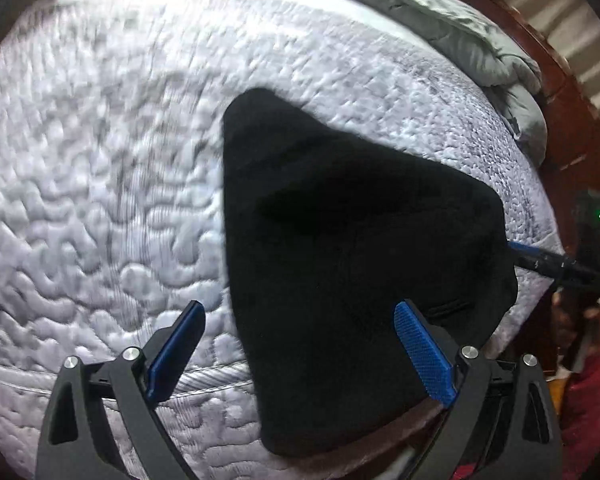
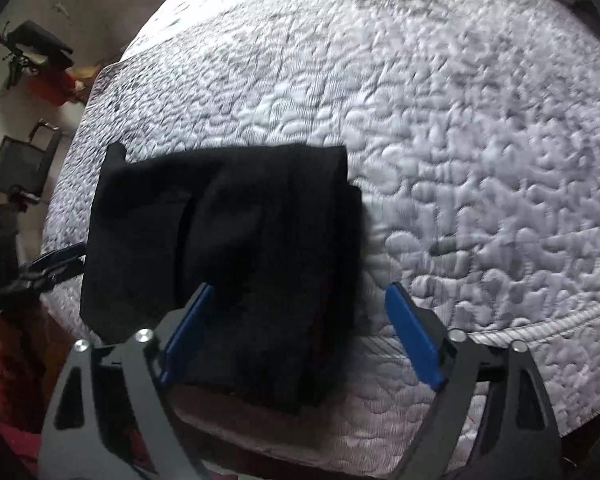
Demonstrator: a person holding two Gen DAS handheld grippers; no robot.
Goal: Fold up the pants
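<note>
Near the front edge of the bed (image 2: pixel 500 120), both grippers hang with their fingers spread wide and nothing between the pads. The right gripper (image 2: pixel 300 328) straddles the near end of the pants (image 2: pixel 240 220) without pressing on them; the left gripper (image 1: pixel 300 344) stands apart over the same bundle's other side. The fold looks nearly done, so the step in hand is probably releasing and tidying. To do it well, lift straight up so no pad drags the top layer, then press loose edges flat. Farther out, the pants are black, soft and thick, stacked in several layers, one corner poking toward the quilted white mattress beyond. A grey duvet (image 1: pixel 460 28) is bunched at the far side.
</note>
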